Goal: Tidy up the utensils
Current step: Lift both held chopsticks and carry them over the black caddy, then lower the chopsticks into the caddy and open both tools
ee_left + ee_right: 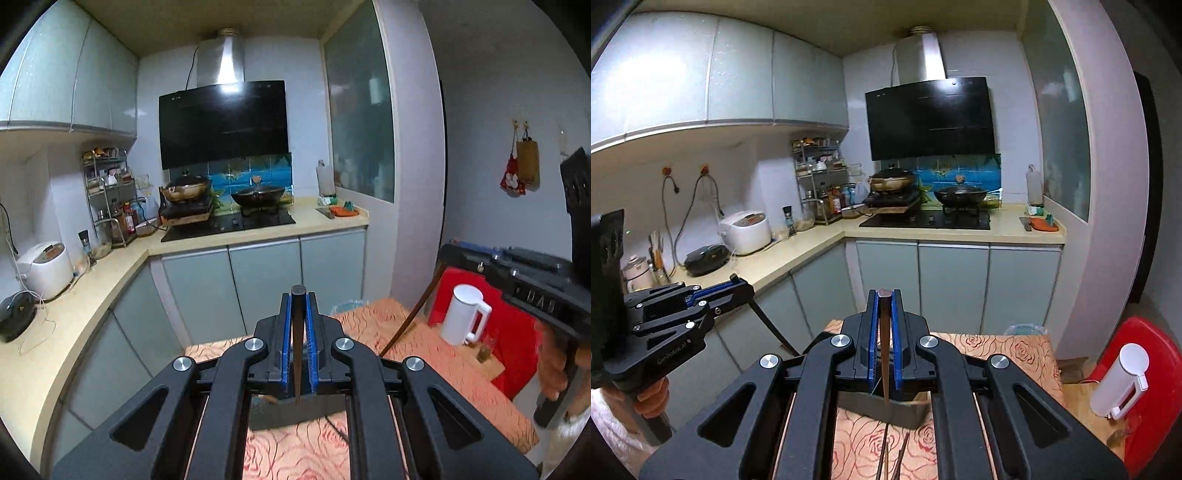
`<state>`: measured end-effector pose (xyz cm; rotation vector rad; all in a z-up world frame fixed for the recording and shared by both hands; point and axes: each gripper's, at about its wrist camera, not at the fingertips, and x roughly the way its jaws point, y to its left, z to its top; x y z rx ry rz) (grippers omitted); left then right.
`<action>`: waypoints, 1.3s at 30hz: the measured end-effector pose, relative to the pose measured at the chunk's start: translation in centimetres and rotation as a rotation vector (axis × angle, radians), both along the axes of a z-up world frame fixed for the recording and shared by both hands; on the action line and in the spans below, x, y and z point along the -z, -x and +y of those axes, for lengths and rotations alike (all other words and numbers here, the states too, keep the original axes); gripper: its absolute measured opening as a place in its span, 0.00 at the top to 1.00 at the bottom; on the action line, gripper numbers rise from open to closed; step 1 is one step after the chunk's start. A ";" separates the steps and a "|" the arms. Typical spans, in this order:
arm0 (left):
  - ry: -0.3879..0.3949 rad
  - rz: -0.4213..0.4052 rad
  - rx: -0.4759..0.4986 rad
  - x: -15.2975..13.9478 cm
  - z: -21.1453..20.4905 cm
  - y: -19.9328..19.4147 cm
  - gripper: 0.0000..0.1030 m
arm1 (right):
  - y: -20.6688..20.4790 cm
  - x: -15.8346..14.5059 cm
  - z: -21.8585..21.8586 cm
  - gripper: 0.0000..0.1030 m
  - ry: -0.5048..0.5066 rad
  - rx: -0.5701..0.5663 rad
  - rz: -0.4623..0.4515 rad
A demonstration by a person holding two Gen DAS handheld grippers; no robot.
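Note:
My left gripper (pixel 298 295) is shut on a dark chopstick (pixel 297 350) that hangs tip down over a dark grey holder (pixel 295 413) on the floral table. My right gripper (pixel 885 295) is shut on a second dark chopstick (pixel 885 354), its tip just above the same holder (pixel 886 410). Two more chopsticks (pixel 892 456) lie on the cloth in front of the holder. In the left wrist view the right gripper (pixel 448 253) shows at the right with its chopstick (pixel 410 321) slanting down. The right wrist view has the left gripper (pixel 738 282) at the left, its chopstick (pixel 772 328) slanting down.
The table (pixel 424 350) carries a white kettle (pixel 463 314) and a small glass (pixel 485 349) at its right end. A red chair (pixel 1156 354) stands behind it. A kitchen counter (pixel 812 243) with a rice cooker, stove and pans runs along the far walls.

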<state>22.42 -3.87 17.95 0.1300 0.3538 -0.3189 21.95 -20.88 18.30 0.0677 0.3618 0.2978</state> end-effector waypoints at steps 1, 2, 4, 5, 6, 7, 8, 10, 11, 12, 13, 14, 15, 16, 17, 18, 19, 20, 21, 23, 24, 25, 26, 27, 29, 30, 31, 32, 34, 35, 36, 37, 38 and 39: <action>0.003 -0.002 -0.005 -0.1 -0.3 -0.5 0.93 | -0.5 0.1 0.1 0.93 0.001 0.007 0.003; 0.006 -0.004 -0.009 -0.1 -0.5 -1.0 0.93 | -1.0 0.2 0.1 0.93 0.002 0.013 0.008; 0.010 -0.004 -0.024 0.2 -1.0 -2.4 0.93 | -2.0 0.6 0.0 0.93 0.000 0.024 0.021; 0.012 -0.001 -0.029 0.3 -1.1 -2.9 0.93 | -2.6 0.9 0.1 0.93 -0.001 0.029 0.029; 0.018 0.009 -0.037 0.7 -1.2 -3.7 0.93 | -3.2 1.2 0.1 0.93 -0.001 0.034 0.037; 0.020 0.017 -0.043 1.1 -1.3 -4.2 0.93 | -3.6 1.5 0.1 0.93 0.000 0.035 0.045; 0.021 0.024 -0.049 1.4 -1.4 -4.7 0.93 | -3.9 1.7 0.2 0.93 0.001 0.037 0.050; 0.021 0.039 -0.055 2.1 -1.3 -5.6 0.93 | -4.6 2.4 0.6 0.93 0.009 0.040 0.060; 0.020 0.048 -0.058 2.6 -1.3 -6.1 0.93 | -4.8 2.7 0.7 0.93 0.013 0.040 0.063; 0.019 0.053 -0.060 3.0 -1.3 -6.3 0.93 | -5.1 2.9 0.8 0.93 0.016 0.040 0.067; 0.017 0.063 -0.063 3.5 -1.3 -6.6 0.93 | -5.5 3.4 1.0 0.93 0.019 0.040 0.075; 0.016 0.073 -0.066 4.0 -1.2 -7.0 0.93 | -5.7 3.6 1.2 0.93 0.022 0.040 0.080; 0.015 0.080 -0.068 4.3 -1.1 -7.3 0.93 | -5.9 4.0 1.4 0.93 0.025 0.040 0.087; 0.012 0.090 -0.074 5.0 -1.0 -7.6 0.93 | -6.1 4.3 1.5 0.93 0.029 0.039 0.093; 0.011 0.097 -0.077 5.3 -0.9 -7.8 0.93 | -6.4 4.8 1.8 0.93 0.037 0.040 0.101; 0.009 0.108 -0.080 5.9 -0.8 -8.0 0.93 | -6.6 5.2 2.0 0.93 0.049 0.042 0.105; 0.007 0.114 -0.083 6.2 -0.7 -8.2 0.93 | -6.7 5.4 2.1 0.93 0.057 0.044 0.107; 0.003 0.121 -0.086 6.7 -0.6 -8.3 0.93 | -6.9 5.8 2.4 0.93 0.069 0.043 0.113; -0.001 0.127 -0.087 7.0 -0.6 -8.3 0.93 | -6.9 6.1 2.5 0.93 0.075 0.042 0.117; -0.009 0.133 -0.088 7.5 -0.4 -8.5 0.93 | -7.1 6.7 2.8 0.93 0.088 0.043 0.126; -0.011 0.138 -0.088 7.6 -0.3 -8.6 0.93 | -7.2 6.9 3.0 0.93 0.094 0.043 0.129; -0.010 0.142 -0.089 7.8 -0.2 -8.7 0.93 | -7.1 7.1 3.0 0.93 0.097 0.042 0.130; -0.006 0.146 -0.091 7.9 -0.1 -8.7 0.93 | -7.1 7.2 3.2 0.93 0.096 0.041 0.132; -0.002 0.148 -0.092 7.9 0.1 -8.7 0.93 | -7.1 7.3 3.2 0.92 0.092 0.036 0.136; 0.009 0.150 -0.093 7.8 0.5 -8.6 0.93 | -7.0 7.4 3.4 0.91 0.093 0.032 0.138; 0.012 0.151 -0.093 7.8 0.6 -8.6 0.91 | -7.0 7.4 3.4 0.90 0.098 0.032 0.135; 0.016 0.149 -0.094 7.7 0.8 -8.4 0.89 | -6.9 7.3 3.5 0.90 0.101 0.031 0.133; 0.019 0.145 -0.096 7.6 0.9 -8.3 0.80 | -6.8 7.3 3.6 0.84 0.102 0.029 0.132; 0.024 0.131 -0.096 7.3 1.2 -7.8 0.67 | -6.6 7.1 3.5 0.70 0.098 0.033 0.128; 0.025 0.122 -0.096 7.1 1.3 -7.5 0.62 | -6.4 7.0 3.5 0.66 0.097 0.040 0.120; 0.026 0.117 -0.096 7.0 1.3 -7.3 0.58 | -6.3 6.8 3.5 0.65 0.100 0.041 0.110; 0.028 0.112 -0.094 6.8 1.5 -7.0 0.55 | -6.1 6.7 3.6 0.65 0.103 0.039 0.107; 0.032 0.108 -0.094 6.7 1.6 -6.7 0.49 | -5.9 6.5 3.6 0.65 0.107 0.035 0.101; 0.038 0.103 -0.094 6.6 1.9 -6.4 0.42 | -5.7 6.4 3.7 0.65 0.109 0.033 0.096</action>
